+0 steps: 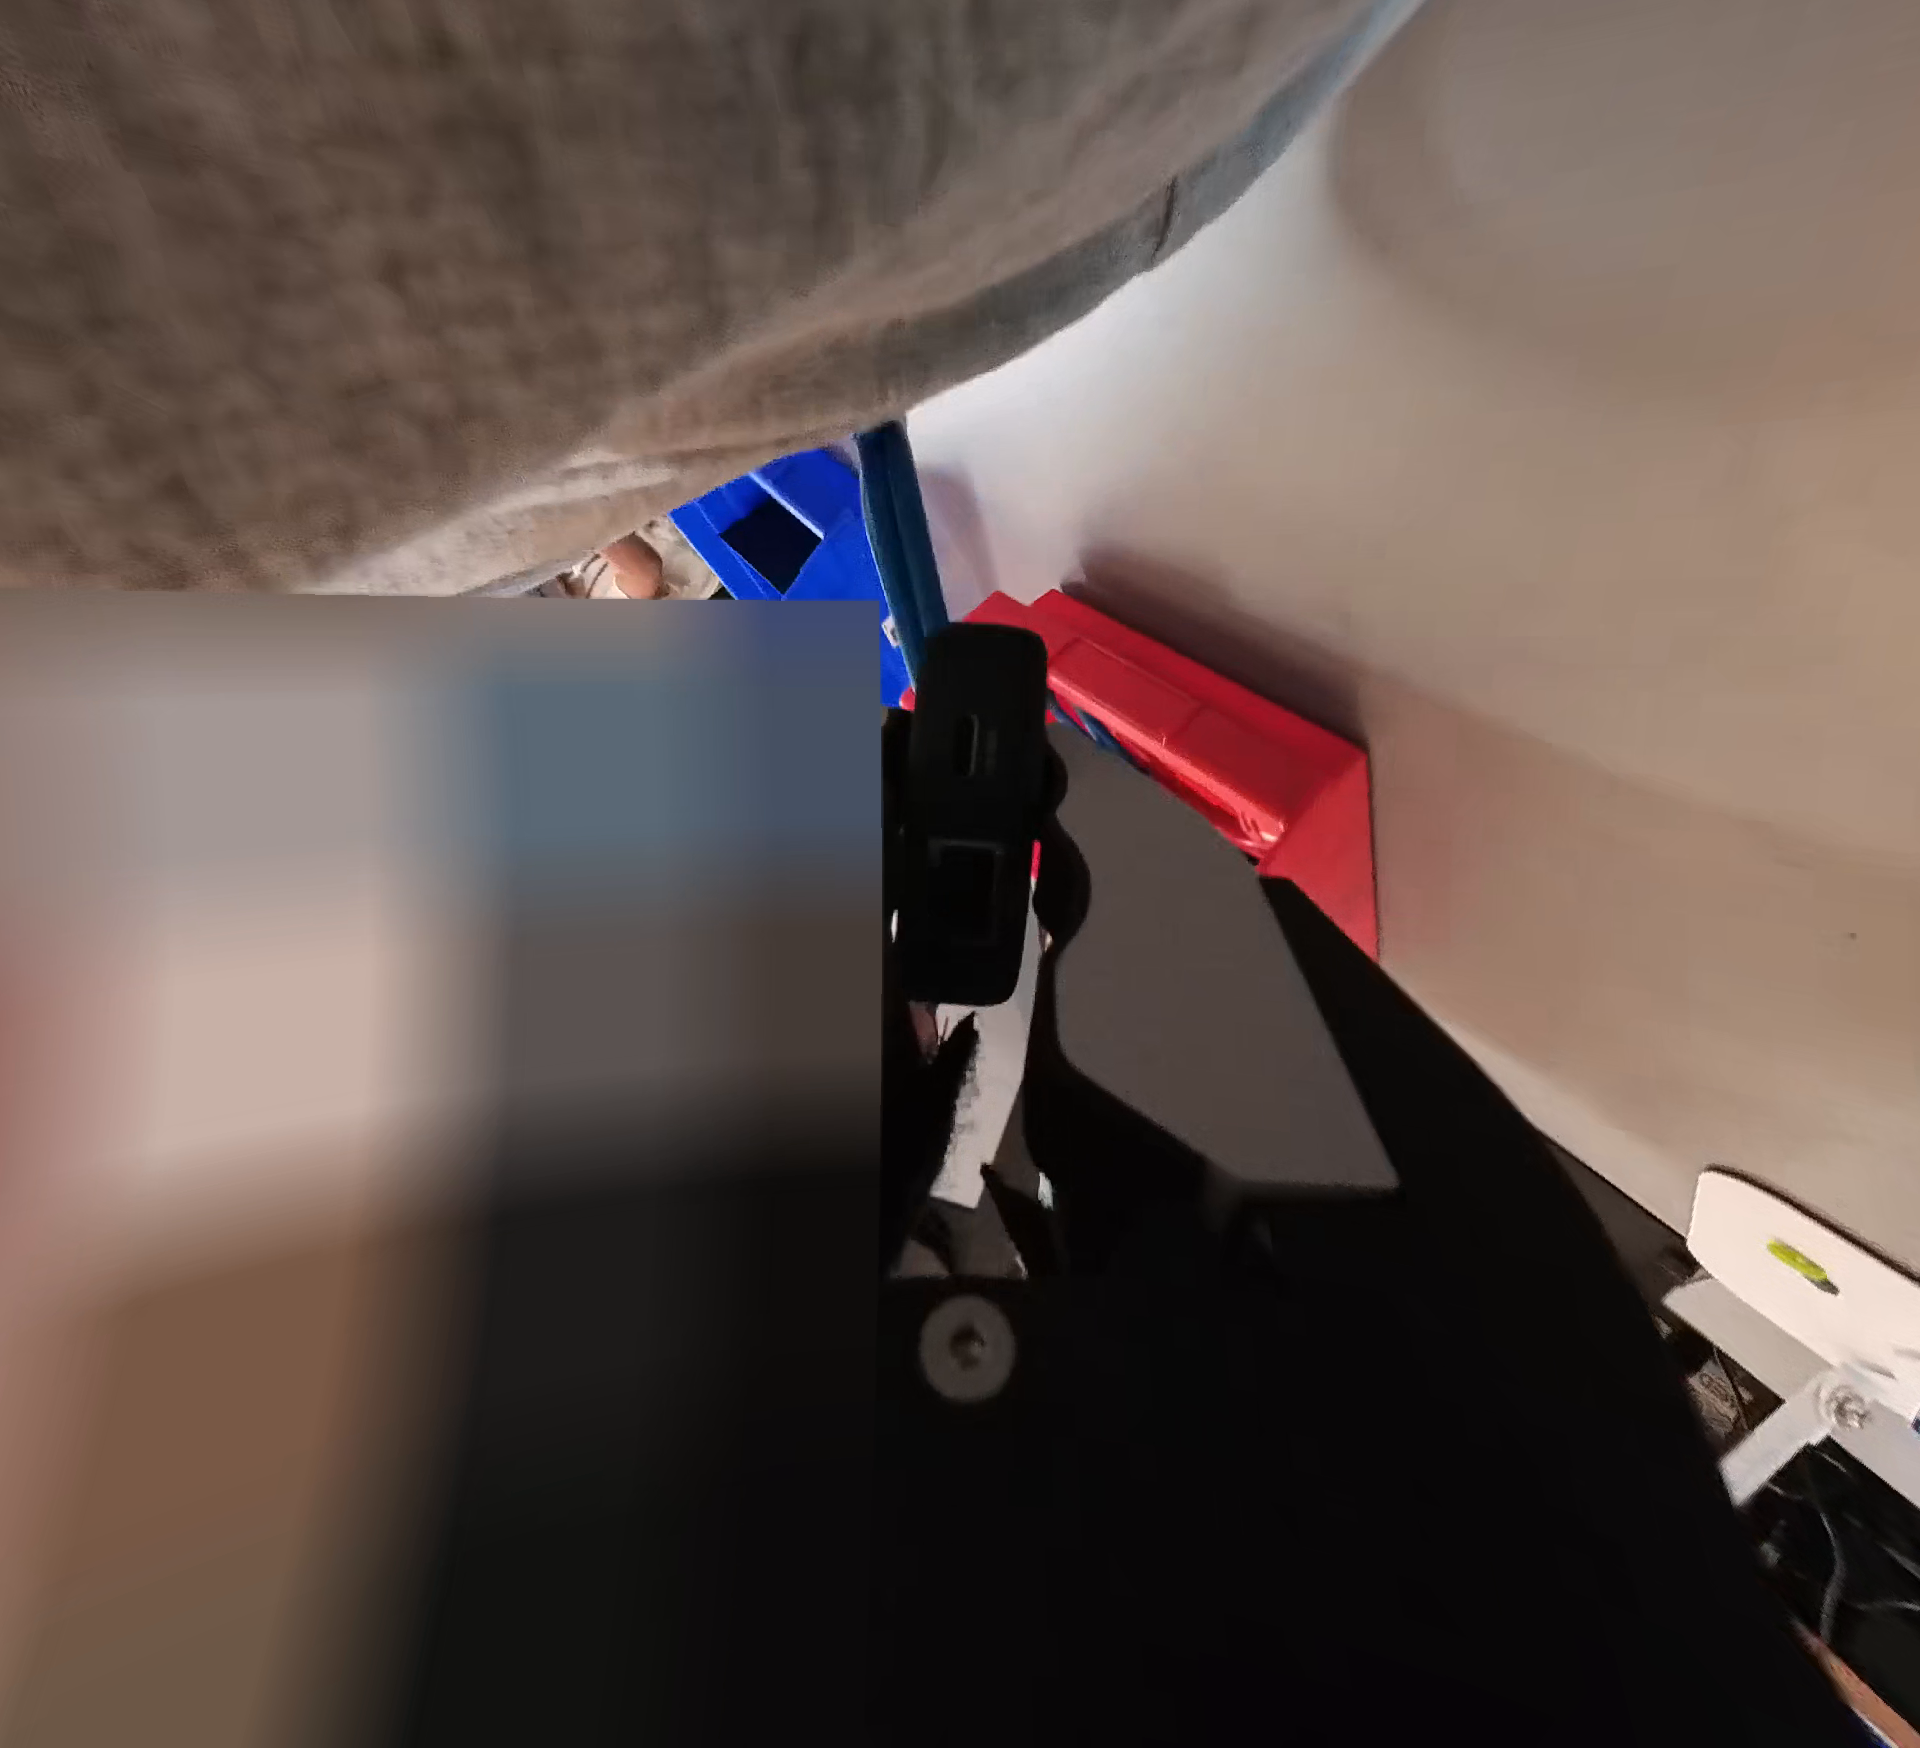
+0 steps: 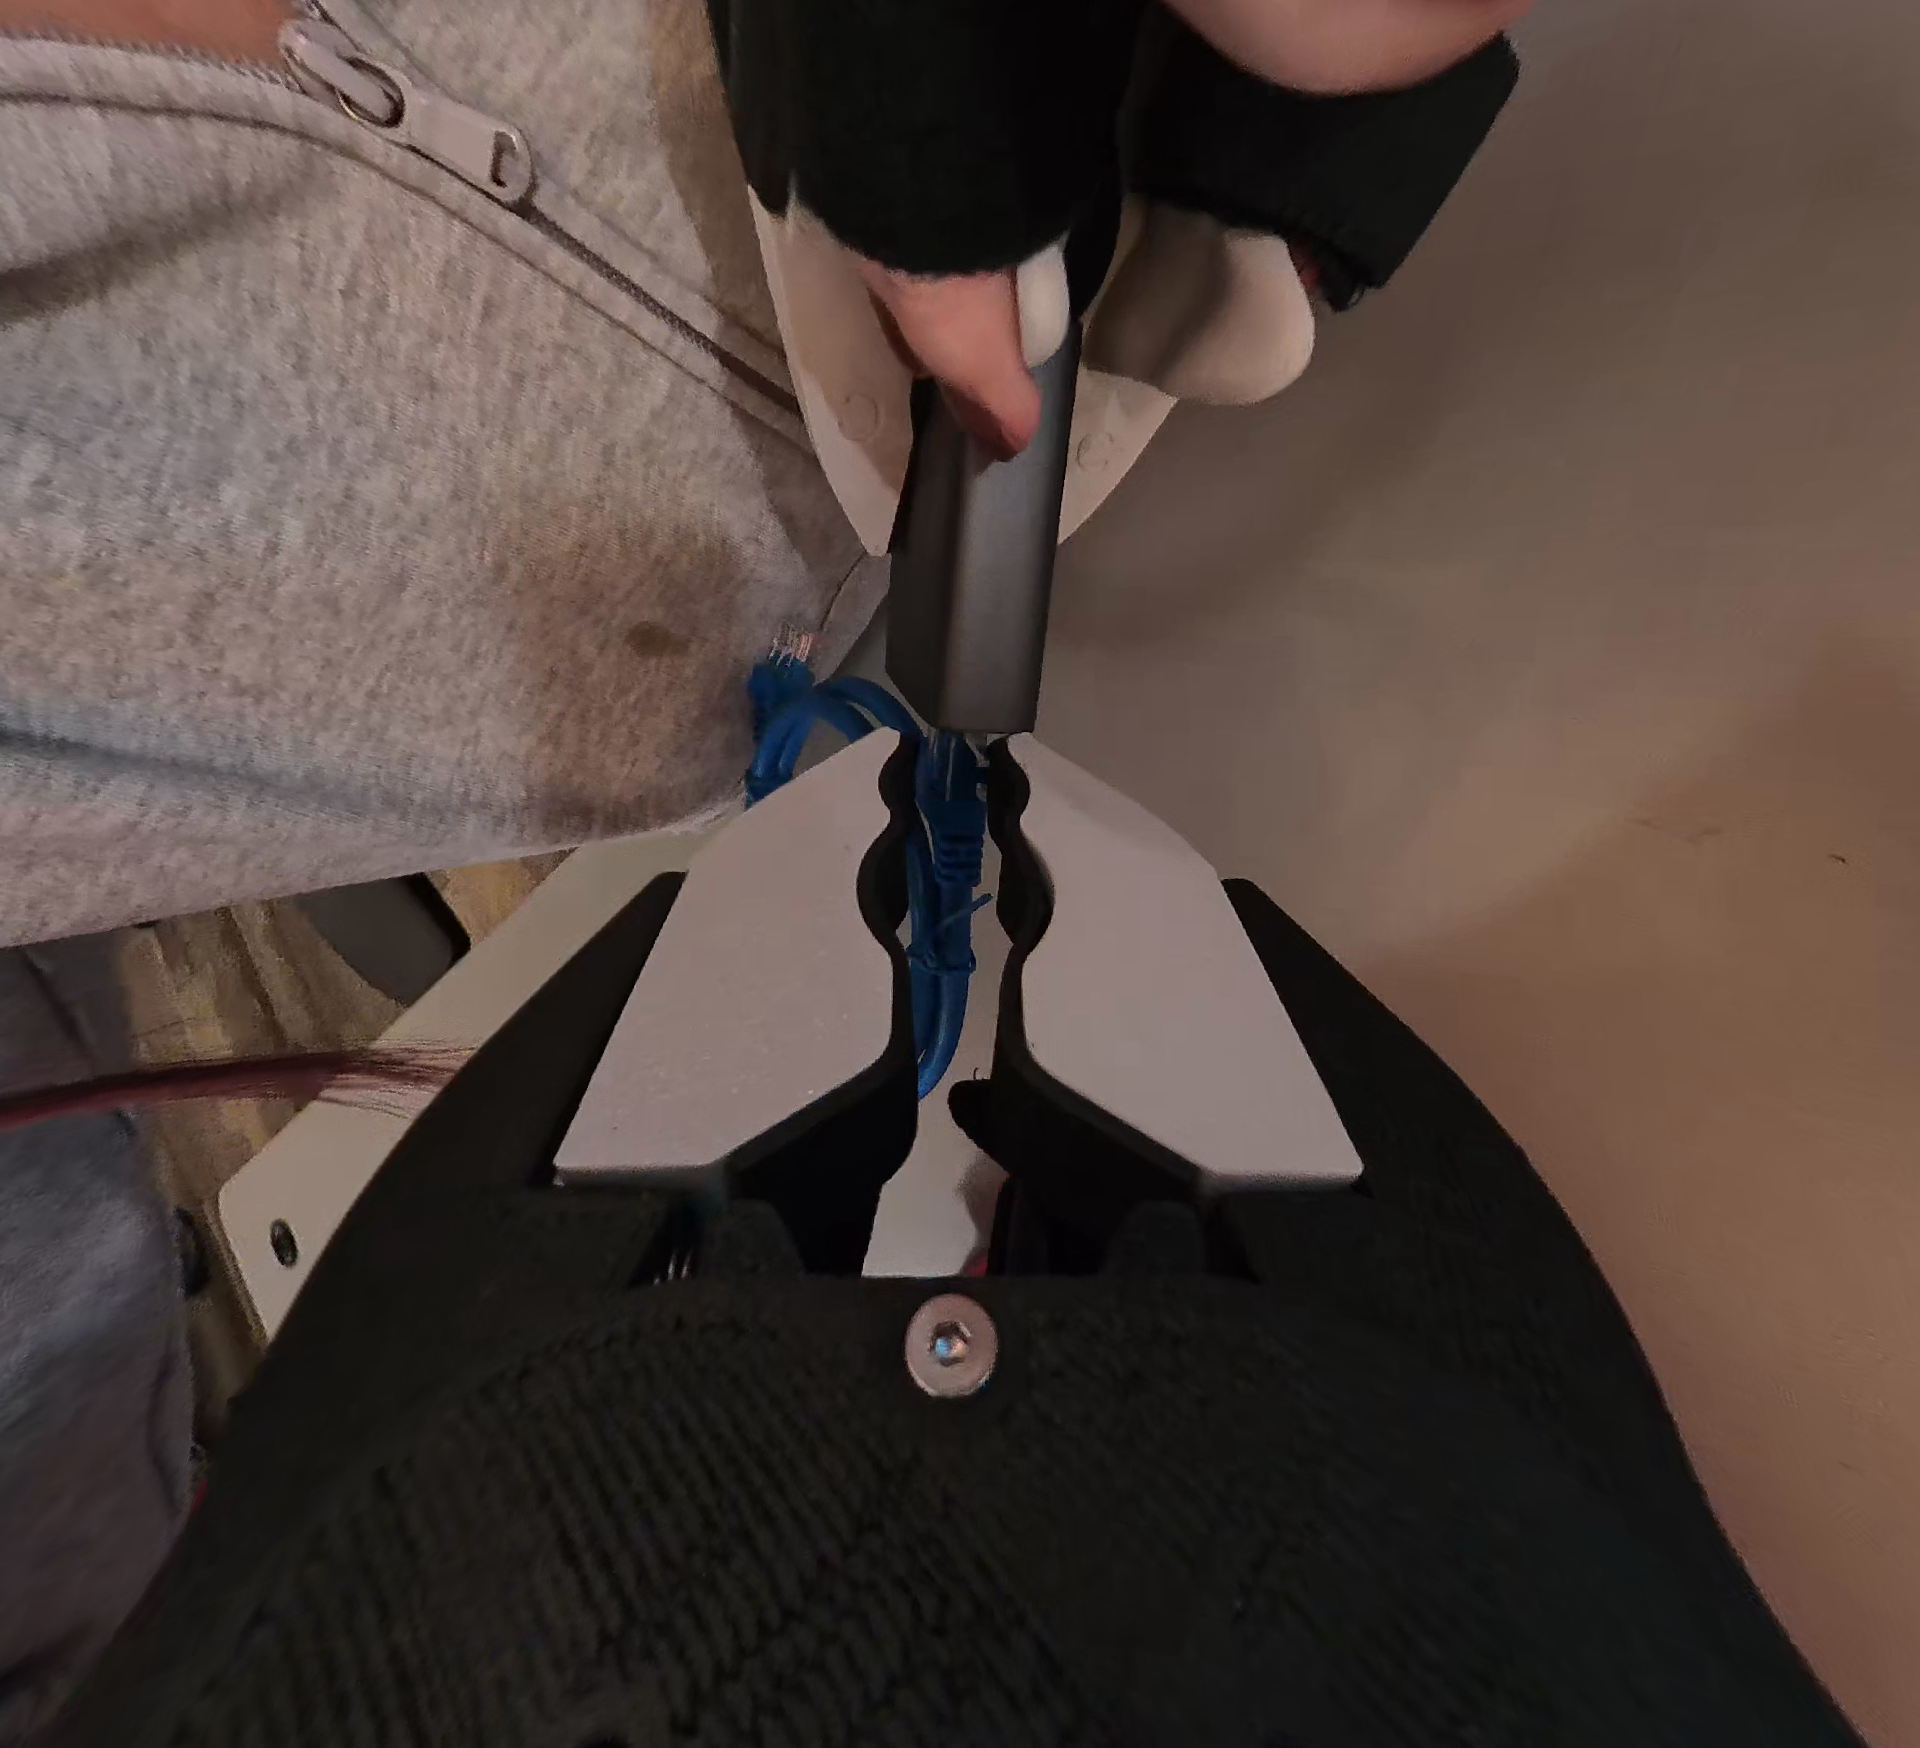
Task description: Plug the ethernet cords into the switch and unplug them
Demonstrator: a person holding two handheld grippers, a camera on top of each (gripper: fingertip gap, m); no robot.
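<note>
The right gripper (image 2: pixel 948 825) is closed on a blue cable (image 2: pixel 940 888), its clear plug (image 2: pixel 948 748) at the fingertips and meeting the end of a dark adapter (image 2: pixel 977 576). The left gripper (image 1: pixel 997 825) is clamped on that adapter (image 1: pixel 971 815), seen end-on with its ports showing; a gloved hand (image 2: pixel 1039 88) steadies it from above. The cable looks light and limp, so it is best pinched on the ribbed boot just behind the plug; the plug's clip looks fragile. The adapter seems stiff and smooth, apt to slip. Red bin (image 1: pixel 1226 742) and blue bin (image 1: pixel 790 524) sit behind
</note>
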